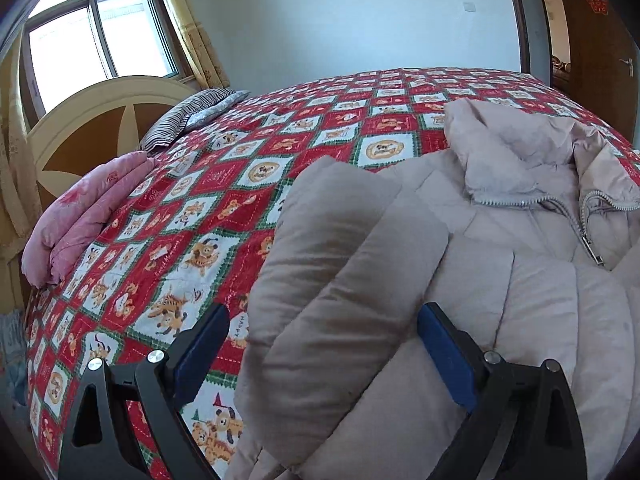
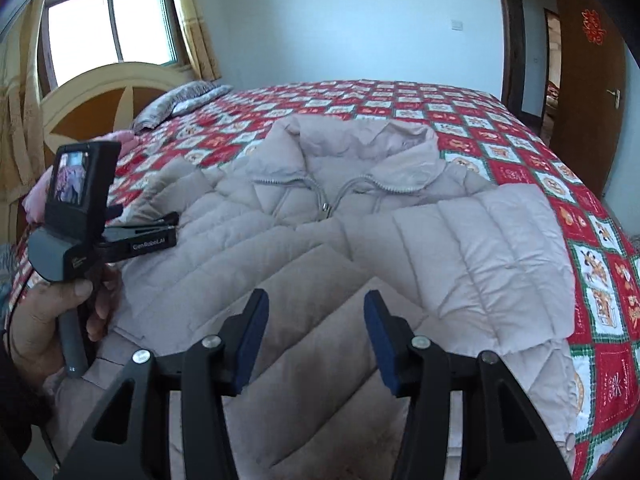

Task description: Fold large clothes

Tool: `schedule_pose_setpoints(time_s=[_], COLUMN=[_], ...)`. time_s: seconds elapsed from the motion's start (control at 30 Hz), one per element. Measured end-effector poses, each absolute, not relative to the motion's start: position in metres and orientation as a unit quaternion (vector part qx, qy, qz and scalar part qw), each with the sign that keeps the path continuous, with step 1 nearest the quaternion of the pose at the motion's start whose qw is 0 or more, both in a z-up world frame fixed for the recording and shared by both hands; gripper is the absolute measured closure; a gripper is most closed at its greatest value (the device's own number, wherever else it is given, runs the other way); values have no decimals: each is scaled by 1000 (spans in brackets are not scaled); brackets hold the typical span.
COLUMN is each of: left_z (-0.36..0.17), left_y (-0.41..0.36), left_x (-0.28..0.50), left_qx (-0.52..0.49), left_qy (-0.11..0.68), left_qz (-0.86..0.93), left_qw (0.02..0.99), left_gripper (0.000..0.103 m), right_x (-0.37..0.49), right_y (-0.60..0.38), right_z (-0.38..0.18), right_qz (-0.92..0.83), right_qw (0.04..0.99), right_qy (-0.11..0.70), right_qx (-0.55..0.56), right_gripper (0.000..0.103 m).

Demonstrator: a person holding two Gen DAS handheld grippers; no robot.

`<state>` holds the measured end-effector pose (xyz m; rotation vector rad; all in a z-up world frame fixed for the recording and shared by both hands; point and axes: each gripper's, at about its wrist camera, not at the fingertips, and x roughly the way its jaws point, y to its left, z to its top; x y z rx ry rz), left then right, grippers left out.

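A pale beige quilted puffer jacket [image 2: 360, 232] lies front up on the bed, zipper partly open at the collar. Its right sleeve [image 2: 480, 248] is folded across the chest. My left gripper [image 1: 324, 344] is open, its jaws standing either side of the jacket's left sleeve [image 1: 320, 260], which lies over the body. In the right wrist view the left gripper [image 2: 160, 224] lies low at the jacket's left edge, held by a hand. My right gripper [image 2: 316, 340] is open and empty, hovering over the jacket's lower middle.
The bed has a red, white and green patchwork cover [image 1: 180, 208]. A folded pink quilt [image 1: 80, 220] and a striped pillow [image 1: 188, 116] lie by the headboard [image 1: 100, 120]. A window is behind it; a wooden door [image 2: 588, 92] stands at right.
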<state>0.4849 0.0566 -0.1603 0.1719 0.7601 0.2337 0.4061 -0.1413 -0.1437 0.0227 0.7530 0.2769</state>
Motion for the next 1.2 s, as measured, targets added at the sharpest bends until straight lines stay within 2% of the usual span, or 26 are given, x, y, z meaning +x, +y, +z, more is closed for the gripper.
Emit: schedule_pose_setpoints(time_s=[0.2,0.7,1.2], left_z=[-172,-183,-188], left_y=[59,65,64], left_x=[486,492,493], left_qx=[70,35,42], left_qy=[374,396,398], left_qz=[104,90,97], left_qw=[919,913,911], left_gripper=[7,1,1], right_x=[406,412,413], right_y=[-145,-140,-133], right_z=[-177,-188,-191], right_qz=[132,120,105], right_qw=[913,909,910], right_qy=[385,399,400], right_qx=[14,10,-9], right_gripper=[52,52,52])
